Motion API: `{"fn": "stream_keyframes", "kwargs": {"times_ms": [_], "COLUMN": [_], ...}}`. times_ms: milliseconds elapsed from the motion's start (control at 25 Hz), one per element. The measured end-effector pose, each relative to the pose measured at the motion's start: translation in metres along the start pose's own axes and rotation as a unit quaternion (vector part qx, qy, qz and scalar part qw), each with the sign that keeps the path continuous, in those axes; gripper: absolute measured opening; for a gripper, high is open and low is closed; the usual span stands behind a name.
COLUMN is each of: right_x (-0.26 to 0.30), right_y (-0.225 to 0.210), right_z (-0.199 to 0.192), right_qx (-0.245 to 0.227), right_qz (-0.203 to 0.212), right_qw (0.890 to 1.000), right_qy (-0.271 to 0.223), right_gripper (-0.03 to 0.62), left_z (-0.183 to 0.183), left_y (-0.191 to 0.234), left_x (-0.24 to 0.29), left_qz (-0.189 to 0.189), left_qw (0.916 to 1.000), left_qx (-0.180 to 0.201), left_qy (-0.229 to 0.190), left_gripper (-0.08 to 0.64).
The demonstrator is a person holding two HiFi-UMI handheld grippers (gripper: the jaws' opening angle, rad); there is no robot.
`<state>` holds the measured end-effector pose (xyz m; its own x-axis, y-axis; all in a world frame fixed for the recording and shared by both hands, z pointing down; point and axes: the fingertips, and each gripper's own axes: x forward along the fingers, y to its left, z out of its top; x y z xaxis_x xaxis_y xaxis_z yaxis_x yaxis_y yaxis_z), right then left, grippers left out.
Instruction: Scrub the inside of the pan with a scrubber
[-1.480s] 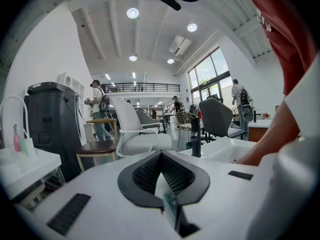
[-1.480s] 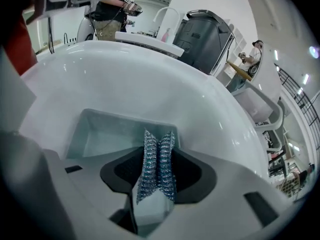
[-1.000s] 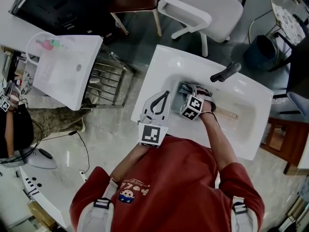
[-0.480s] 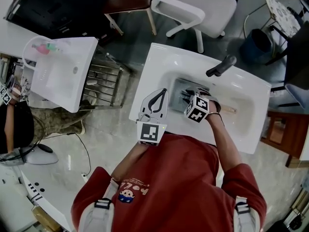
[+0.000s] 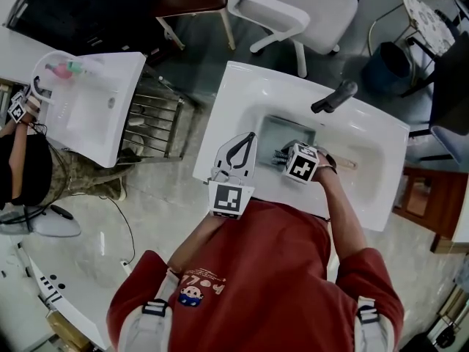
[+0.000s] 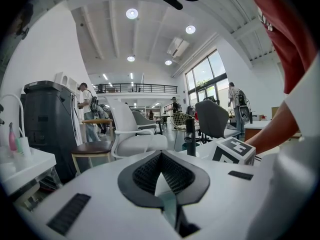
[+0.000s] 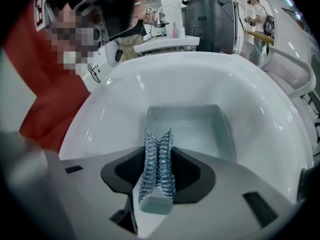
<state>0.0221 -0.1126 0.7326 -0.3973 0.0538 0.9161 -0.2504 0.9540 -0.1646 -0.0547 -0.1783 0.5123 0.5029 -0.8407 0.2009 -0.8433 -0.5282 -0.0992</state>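
Right tool (image 7: 158, 134) pinching scrubber (image 7: 157, 174) over pan (image 7: 200, 129) inside sink (image 7: 265, 109); left tool (image 6: 161, 155) pressed together, empty, above sink's near rim.

We find the head view dim and muted, darkening toward its corners. The white sink (image 5: 242, 94) is its brightest surface, and the glossy floor (image 5: 157, 196) carries soft reflections; shadows there are faint and diffuse.

In the left gripper view, light comes from round ceiling lamps (image 6: 132, 13) and tall windows (image 6: 206, 76), both blown out to white. The left gripper (image 6: 160, 156) is soft nearest the lens, while the hall beyond reads sharper.

Both gripper views bend straight lines strongly and end in a black rim.

In the right gripper view, the sink wall shows streaks of glare at left, the scrubber (image 7: 157, 159) glints crisply, and the pan (image 7: 190, 126) is evenly lit.
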Motion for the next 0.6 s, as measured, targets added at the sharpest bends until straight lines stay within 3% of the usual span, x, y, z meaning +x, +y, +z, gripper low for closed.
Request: {"fn": "stream_keyframes", "kwargs": {"times_ms": [360, 600], "right_x": [0.011, 0.012], "right_y": [0.002, 0.002], "right_z": [-0.002, -0.003], "right_qx": [0.02, 0.014], "right_qz": [0.032, 0.019], "right_qw": [0.999, 1.0], "right_qy": [0.002, -0.002], "right_gripper": [0.17, 0.17], "left_z": [-0.004, -0.003], "left_y": [0.005, 0.004], "left_x": [-0.002, 0.0], "left_qz": [0.005, 0.003], "left_qw": [1.0, 1.0], "left_qx": [-0.006, -0.001], "left_qy": [0.004, 0.005], "left_gripper": [0.008, 0.008]}}
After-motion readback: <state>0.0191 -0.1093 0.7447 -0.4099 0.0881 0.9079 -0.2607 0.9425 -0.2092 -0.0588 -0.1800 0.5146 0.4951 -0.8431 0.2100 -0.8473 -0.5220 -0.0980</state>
